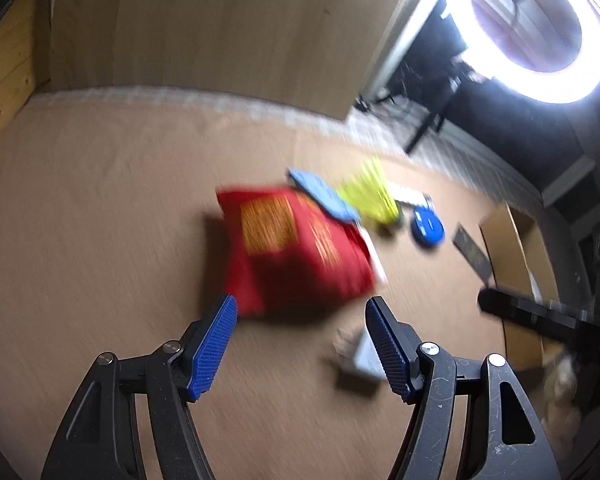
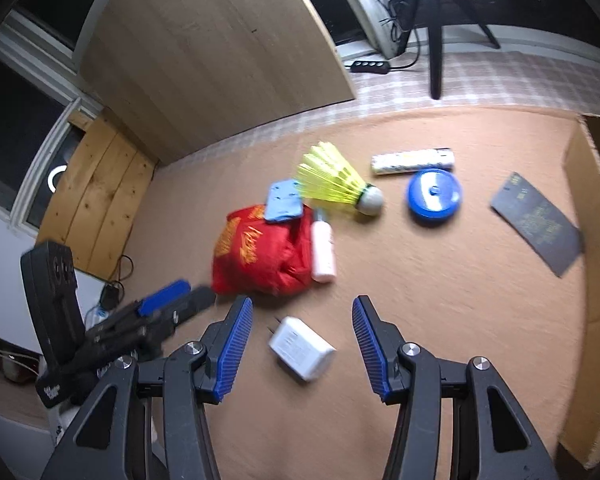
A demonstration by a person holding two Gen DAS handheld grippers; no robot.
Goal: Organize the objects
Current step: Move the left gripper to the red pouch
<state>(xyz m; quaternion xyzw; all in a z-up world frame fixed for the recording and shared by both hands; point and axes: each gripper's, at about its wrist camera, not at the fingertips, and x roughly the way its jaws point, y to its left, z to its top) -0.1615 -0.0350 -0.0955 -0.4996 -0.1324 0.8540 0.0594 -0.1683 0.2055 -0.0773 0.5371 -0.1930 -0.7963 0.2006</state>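
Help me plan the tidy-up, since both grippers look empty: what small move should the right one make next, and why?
Probably lower the right gripper onto the white charger. Its jaws stand open and empty, and the charger lies on the brown mat just beyond them, apart from the red pouch. The left gripper, also open, already faces that pouch.

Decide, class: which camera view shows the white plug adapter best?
The right wrist view: the white plug adapter lies sharp and whole between the open right gripper's fingers. In the left wrist view it is blurred and partly hidden behind a finger.
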